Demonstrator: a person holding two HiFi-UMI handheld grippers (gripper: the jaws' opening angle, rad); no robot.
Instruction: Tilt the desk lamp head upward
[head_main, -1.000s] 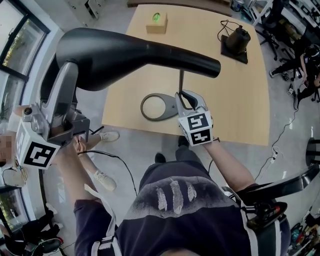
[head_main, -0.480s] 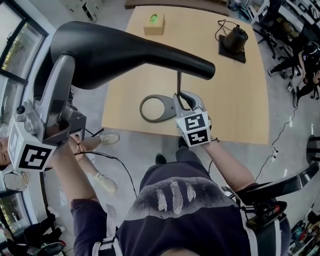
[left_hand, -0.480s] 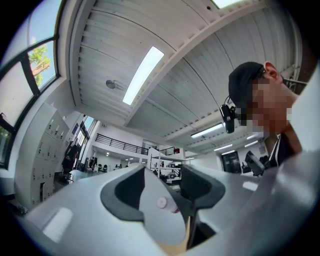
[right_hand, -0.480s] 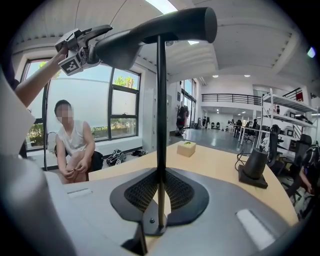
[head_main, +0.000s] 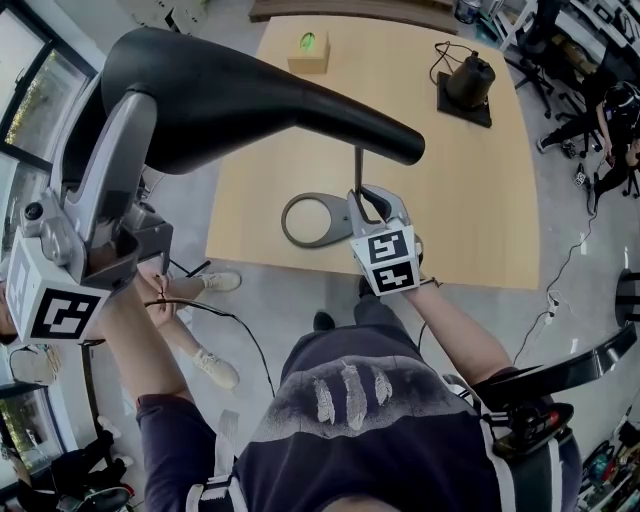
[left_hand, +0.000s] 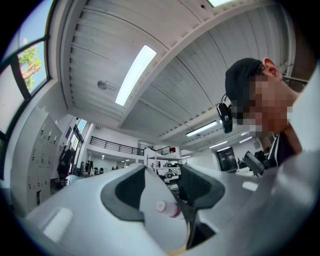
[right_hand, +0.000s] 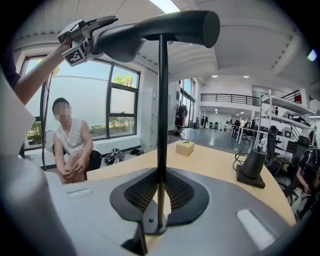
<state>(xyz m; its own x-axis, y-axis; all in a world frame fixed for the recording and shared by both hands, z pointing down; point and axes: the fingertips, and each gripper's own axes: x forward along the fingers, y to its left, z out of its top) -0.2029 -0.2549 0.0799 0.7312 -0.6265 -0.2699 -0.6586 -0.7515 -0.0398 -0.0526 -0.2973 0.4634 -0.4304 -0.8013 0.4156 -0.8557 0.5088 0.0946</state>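
Lamp head (head_main: 250, 95) and left claw (left_hand: 167, 180) have risen; that claw seemingly released, right claw (right_hand: 159, 192) clenches pole (right_hand: 161, 100).

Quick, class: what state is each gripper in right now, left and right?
Left gripper: open, nothing between its jaws.
Right gripper: shut on the lamp pole.

No word, brand or number can be read anywhere. The left cube (head_main: 55, 305) on the left gripper (head_main: 138, 110) and the right cube (head_main: 388, 260) on the right gripper (head_main: 365, 196) carry only black-and-white square patterns. The box (head_main: 307, 48), well beyond the right gripper, bears a green mark too small to read.
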